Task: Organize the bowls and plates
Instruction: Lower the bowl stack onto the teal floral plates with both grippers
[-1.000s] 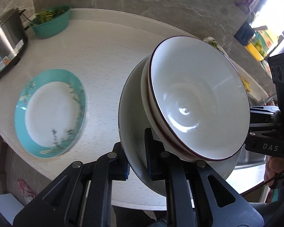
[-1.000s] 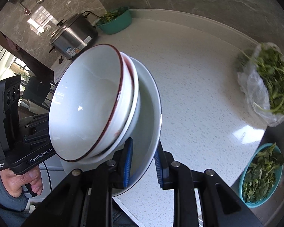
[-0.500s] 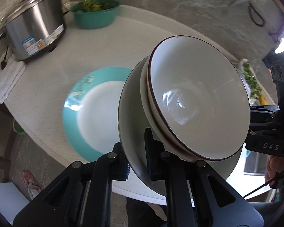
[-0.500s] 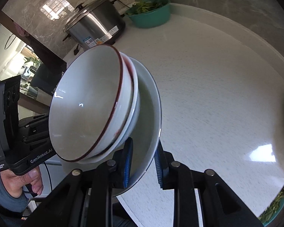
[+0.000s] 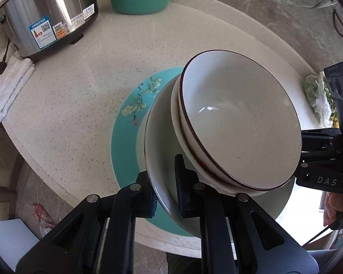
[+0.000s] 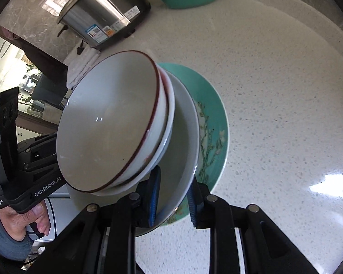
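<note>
Since a second ago the teal plate (image 5: 125,137) has slid from far left to right beneath my load. I am holding the white plate (image 5: 160,150) with both grippers, left gripper (image 5: 165,187) and right gripper (image 6: 173,196) each pinching its rim, two red-rimmed bowls (image 5: 240,132) nesting on it above the counter (image 5: 80,80).

right claw body (image 5: 327,181): "DAS" | left claw body (image 6: 46,188): "GenRobot.AI", "Data Acquisition System"
</note>
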